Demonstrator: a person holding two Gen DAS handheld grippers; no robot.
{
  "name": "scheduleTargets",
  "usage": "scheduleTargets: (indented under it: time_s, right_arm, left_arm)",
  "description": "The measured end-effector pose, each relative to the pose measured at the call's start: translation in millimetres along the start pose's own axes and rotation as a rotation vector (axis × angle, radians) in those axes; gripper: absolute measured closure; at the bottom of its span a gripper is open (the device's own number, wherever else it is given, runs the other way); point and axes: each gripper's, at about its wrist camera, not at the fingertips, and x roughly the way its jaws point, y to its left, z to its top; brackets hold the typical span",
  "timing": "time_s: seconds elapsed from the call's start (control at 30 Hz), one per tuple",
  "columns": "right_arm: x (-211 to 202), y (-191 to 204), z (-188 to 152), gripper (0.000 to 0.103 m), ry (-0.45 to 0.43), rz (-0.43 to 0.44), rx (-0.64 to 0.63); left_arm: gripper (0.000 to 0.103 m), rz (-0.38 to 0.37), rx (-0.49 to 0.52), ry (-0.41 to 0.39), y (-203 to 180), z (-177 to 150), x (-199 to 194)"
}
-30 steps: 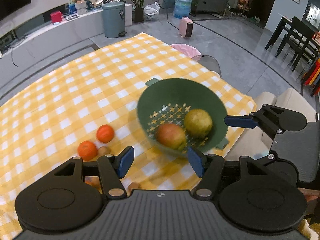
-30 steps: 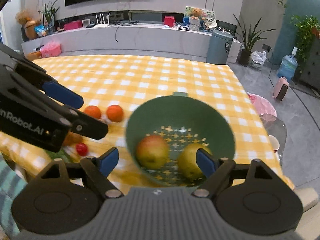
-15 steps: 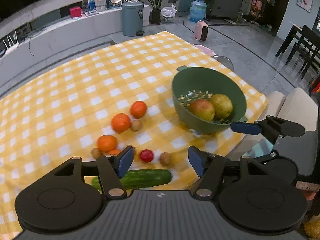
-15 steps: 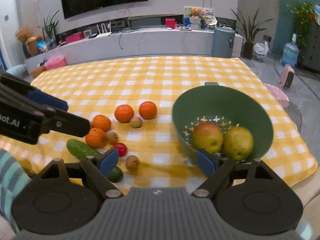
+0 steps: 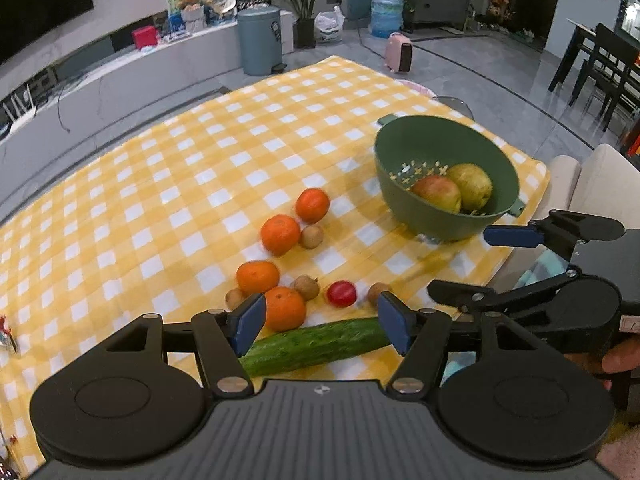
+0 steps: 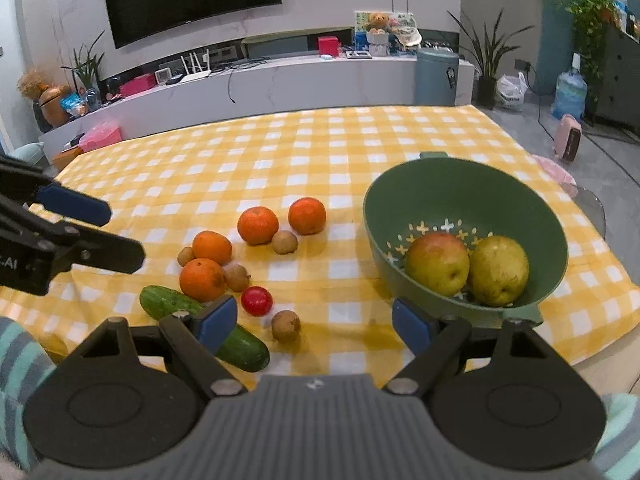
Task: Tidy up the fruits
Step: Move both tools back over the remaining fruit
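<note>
Left gripper (image 5: 321, 322): jaws apart, nothing between the pads. It hangs over the near edge of the bench (image 5: 168, 184), above the cucumber (image 5: 316, 344). Right gripper (image 6: 314, 322): jaws apart, nothing held. It hangs over the same near edge, between the loose fruit and the colander (image 6: 464, 200).

The cucumber lies flat along the near edge. Just beyond it lie a red tomato (image 6: 257, 300) and a small brown fruit (image 6: 285, 325), apart from each other. Behind these sit four oranges (image 6: 258, 225) in a loose cluster near the middle of the near half, with further small brown fruits among them, some touching the oranges.

The green colander stands upright toward the right edge of the bench, well apart from the cluster. Inside it, an apple (image 6: 437, 263) and a pear (image 6: 498, 270) rest side by side, touching. A yellow-and-white checked cloth covers the bench.
</note>
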Motion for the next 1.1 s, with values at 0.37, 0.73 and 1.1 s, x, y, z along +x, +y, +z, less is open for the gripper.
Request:
scheduleTargets:
  time_s: [0.37, 0.73, 1.1]
  right_arm:
    - [23.6, 10.7, -0.4, 0.032, 0.052, -0.010, -0.023]
    - [55.0, 9.3, -1.3, 0.056, 0.135, 0.048, 0.016]
    - [82.0, 1.4, -1.6, 0.073, 0.195, 0.110, 0.082]
  left_arm:
    - [0.028, -0.041, -0.110, 0.035, 39.0, -13.4, 13.6]
    - [0.036, -0.063, -0.181, 0.084, 50.8, -12.6, 50.4]
    - [0.036, -0.002, -0.178, 0.145, 46.5, -6.9, 94.9]
